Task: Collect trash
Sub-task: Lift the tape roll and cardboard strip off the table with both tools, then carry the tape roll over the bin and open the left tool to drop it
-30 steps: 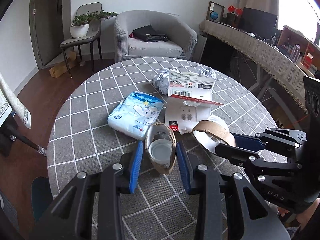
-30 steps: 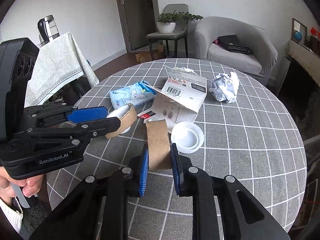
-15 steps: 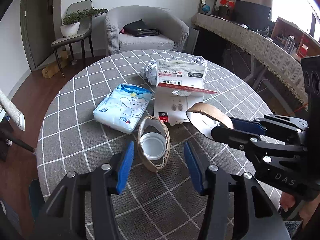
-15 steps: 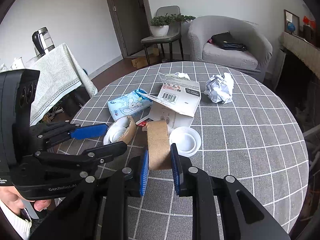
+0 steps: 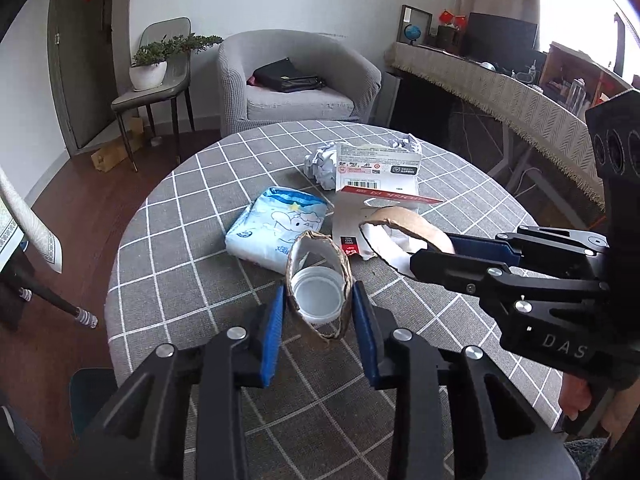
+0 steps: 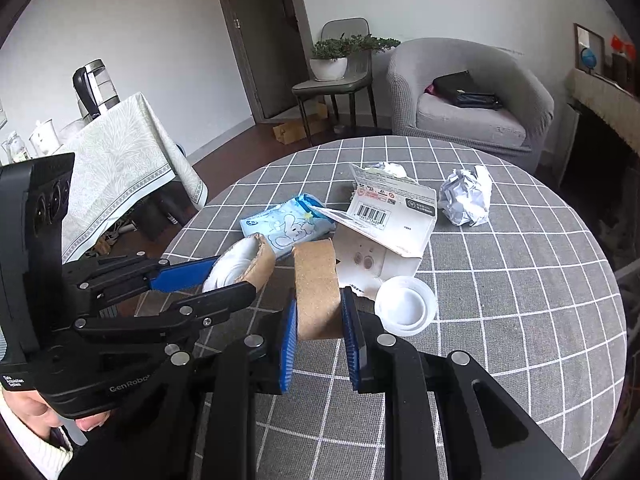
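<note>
Your left tongs (image 5: 318,312) pinch a brown cardboard ring (image 5: 320,280), their blue pads pressed against its two sides, and it stands on edge above the round checked desk (image 5: 192,248). Through the ring you see a white plastic lid (image 5: 318,294); from the right wrist view that lid (image 6: 406,306) lies rim-up on the cloth, holding nothing. Your right tongs (image 6: 318,320) are clamped on a second cardboard ring (image 6: 316,280), squeezed flat between the pads. In the left wrist view this ring (image 5: 404,228) shows as an open loop lifted off the desk.

The rest of the trash sits behind the rings: a blue tissue pack (image 5: 276,232), a torn white carton (image 6: 380,232) with its barcode flap raised, and a crumpled paper ball (image 6: 466,196). You cannot make out what is inside the carton; the flap and the rings cover its mouth. A second paper wad (image 6: 386,169) peeks over the flap, mostly hidden.
</note>
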{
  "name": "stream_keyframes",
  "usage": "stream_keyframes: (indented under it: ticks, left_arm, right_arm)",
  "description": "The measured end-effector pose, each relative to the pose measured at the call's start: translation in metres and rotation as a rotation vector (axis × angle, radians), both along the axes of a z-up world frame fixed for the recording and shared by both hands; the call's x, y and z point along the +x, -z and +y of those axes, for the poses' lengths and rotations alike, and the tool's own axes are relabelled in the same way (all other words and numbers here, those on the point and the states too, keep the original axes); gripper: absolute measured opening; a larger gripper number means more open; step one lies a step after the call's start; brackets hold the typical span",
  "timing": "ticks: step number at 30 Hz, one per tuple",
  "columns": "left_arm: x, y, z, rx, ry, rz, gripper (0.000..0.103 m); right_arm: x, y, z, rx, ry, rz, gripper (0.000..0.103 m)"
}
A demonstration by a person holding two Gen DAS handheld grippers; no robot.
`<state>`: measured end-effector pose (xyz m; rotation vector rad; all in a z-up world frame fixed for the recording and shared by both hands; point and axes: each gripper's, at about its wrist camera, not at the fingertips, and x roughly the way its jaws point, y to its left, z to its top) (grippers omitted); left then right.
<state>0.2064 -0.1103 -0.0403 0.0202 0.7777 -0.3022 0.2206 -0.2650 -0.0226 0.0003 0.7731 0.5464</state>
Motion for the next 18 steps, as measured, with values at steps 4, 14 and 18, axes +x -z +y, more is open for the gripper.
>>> stream_keyframes:
  ticks: [4, 14, 18]
  left_arm:
    - [-0.007, -0.007, 0.021, -0.007, -0.022, -0.022, 0.035]
    - [-0.019, -0.009, 0.091, -0.021, -0.112, -0.018, 0.035]
    - [-0.023, -0.004, 0.128, -0.015, -0.157, -0.002, 0.035]
  right_arm:
    - [0.000, -0.005, 0.018, 0.011, -0.022, -0.006, 0.021]
    - [0.000, -0.012, 0.076, 0.011, -0.099, -0.012, 0.021]
    - [-0.002, -0.014, 0.102, 0.006, -0.133, -0.016, 0.021]
